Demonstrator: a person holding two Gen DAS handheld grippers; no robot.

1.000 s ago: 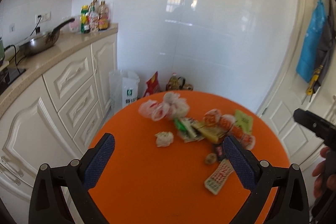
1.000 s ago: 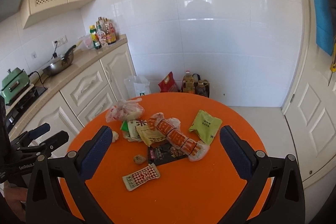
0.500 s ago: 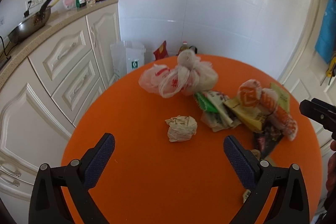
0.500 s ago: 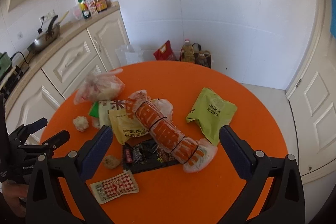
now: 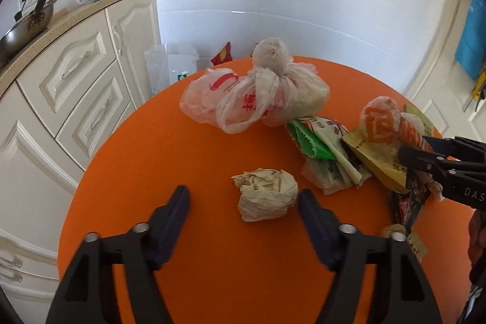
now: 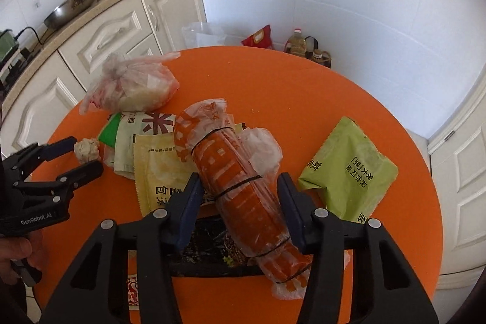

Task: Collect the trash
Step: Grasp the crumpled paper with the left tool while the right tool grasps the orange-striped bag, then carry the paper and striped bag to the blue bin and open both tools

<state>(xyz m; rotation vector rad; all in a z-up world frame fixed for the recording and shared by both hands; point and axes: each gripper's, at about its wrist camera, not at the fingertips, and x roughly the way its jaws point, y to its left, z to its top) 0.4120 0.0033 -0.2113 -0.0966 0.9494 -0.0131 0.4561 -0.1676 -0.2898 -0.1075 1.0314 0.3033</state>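
Orange table (image 6: 303, 99); green packet (image 6: 349, 169) right-view only

Orange table (image 5: 158, 141) under littered wrappers (image 6: 346, 169)

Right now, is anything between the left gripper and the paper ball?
Nothing visible. The paper ball already lies between the closing jaws of the left gripper, with bare table around it. The wrappers lie apart, to its right.

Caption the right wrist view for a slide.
Right claw closing around an orange plastic-wrapped roll amid wrappers on an orange round table.
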